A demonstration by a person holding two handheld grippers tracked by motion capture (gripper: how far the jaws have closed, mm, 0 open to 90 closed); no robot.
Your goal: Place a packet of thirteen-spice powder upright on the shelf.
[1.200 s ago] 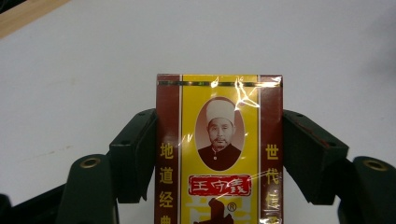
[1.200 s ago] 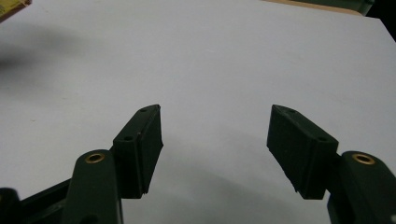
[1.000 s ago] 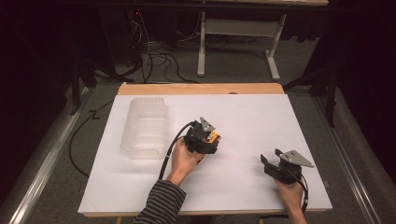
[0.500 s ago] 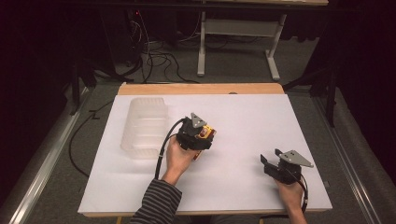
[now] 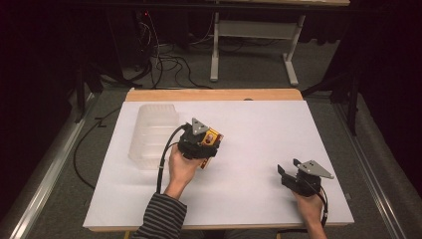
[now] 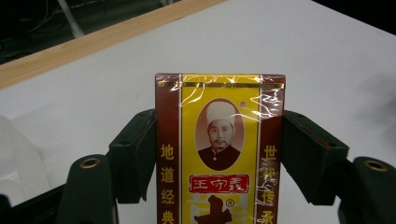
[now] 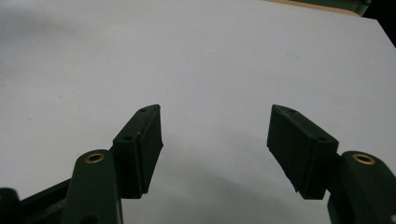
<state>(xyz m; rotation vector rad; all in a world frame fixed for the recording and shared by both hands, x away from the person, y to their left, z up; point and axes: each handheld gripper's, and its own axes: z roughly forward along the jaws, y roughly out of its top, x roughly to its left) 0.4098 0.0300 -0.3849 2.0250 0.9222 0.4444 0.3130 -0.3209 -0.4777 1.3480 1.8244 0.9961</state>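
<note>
A yellow and dark red spice box (image 6: 219, 149) with a printed portrait and Chinese characters stands clamped between the two black jaws of my left gripper (image 6: 215, 140). From the high view, that left gripper (image 5: 211, 142) hovers mid-table with the box (image 5: 211, 139) in it, just right of a clear plastic container (image 5: 152, 132). My right gripper (image 5: 284, 175) rests near the table's front right, open, with bare white tabletop between its jaws (image 7: 215, 140).
White sheet covers the table (image 5: 259, 129), with a wooden strip (image 5: 214, 94) along its far edge. On the floor beyond lie cables (image 5: 164, 59) and a white table frame (image 5: 254, 30). Each gripper trails a black cable.
My left gripper has carried the box leftwards and slightly away from the person, nearer the clear container. The right gripper has stayed put.
</note>
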